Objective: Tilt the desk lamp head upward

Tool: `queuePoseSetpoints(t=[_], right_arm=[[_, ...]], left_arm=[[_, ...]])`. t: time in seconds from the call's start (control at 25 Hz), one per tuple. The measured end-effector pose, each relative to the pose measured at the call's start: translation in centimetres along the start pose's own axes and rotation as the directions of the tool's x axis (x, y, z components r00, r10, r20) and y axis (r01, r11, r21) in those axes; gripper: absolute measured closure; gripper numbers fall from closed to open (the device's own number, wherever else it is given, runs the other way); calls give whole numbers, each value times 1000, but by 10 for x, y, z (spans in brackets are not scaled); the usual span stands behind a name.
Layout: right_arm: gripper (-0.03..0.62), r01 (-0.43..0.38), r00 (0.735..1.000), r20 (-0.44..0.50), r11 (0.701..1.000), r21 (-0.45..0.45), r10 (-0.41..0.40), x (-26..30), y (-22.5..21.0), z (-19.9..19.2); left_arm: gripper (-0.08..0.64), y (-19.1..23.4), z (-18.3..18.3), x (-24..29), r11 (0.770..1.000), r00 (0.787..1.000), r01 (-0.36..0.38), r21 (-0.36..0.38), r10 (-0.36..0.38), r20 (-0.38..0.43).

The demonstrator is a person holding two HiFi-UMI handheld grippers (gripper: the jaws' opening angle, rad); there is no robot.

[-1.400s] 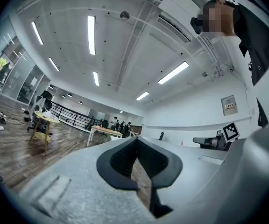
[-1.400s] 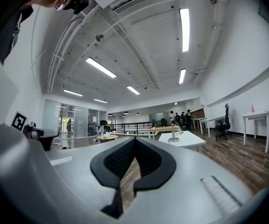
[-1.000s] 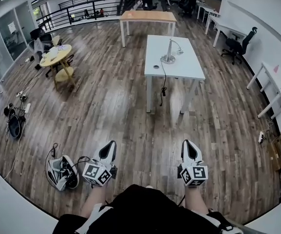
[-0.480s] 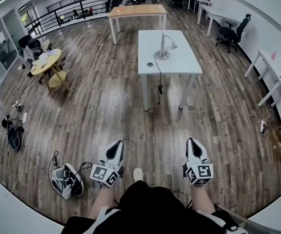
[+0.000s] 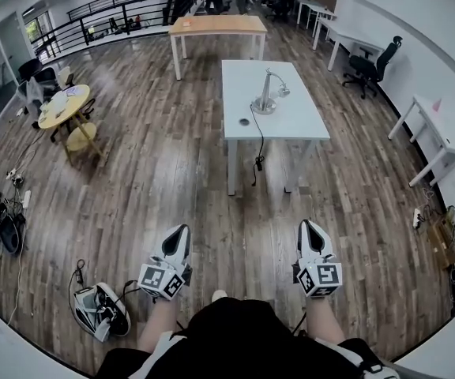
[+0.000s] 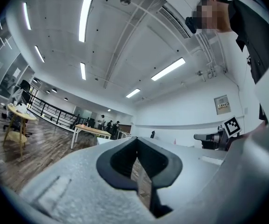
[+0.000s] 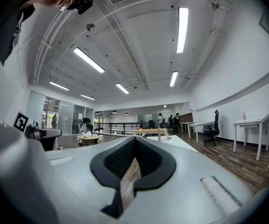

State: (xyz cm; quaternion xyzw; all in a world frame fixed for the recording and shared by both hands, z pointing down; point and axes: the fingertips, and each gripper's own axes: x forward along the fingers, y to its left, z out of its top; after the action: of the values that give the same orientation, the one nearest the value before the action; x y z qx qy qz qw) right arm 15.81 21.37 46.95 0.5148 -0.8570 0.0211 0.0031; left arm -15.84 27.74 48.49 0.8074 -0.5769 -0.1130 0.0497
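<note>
One lamp [image 5: 265, 98] stands on the white surface [image 5: 306, 121], about midway between its left and right edges and a little nearer the near edge. It has one round base, one upright neck and one small head that bends over toward the right edge. One cord [image 5: 260, 144] runs from the base over the near edge and hangs toward the floor. One small dark disc [image 5: 244, 121] lies between the base and the left edge.

Two grippers are held low over the wooden floor, well apart from the surface. The left gripper [image 5: 178, 235] has its fingers clenched with nothing between them, and so does the right gripper [image 5: 310, 230]. Beyond the far edge stands one wooden-topped table [image 5: 216, 25]; off to the left, one round yellow table [image 5: 62, 106].
</note>
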Motion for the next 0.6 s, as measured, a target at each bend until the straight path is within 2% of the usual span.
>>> queuePoseSetpoints(t=[0.32,0.6], right_arm=[[588,22,1000,-4,1000,22,-22,50,13,-3],[588,46,999,-26,998,37,-45,70,9,-15]], left_arm=[[561,45,2,32,1000,999,30,-2,-30,-15],[561,62,-19,56,998,997,55,-30,-57,-58]])
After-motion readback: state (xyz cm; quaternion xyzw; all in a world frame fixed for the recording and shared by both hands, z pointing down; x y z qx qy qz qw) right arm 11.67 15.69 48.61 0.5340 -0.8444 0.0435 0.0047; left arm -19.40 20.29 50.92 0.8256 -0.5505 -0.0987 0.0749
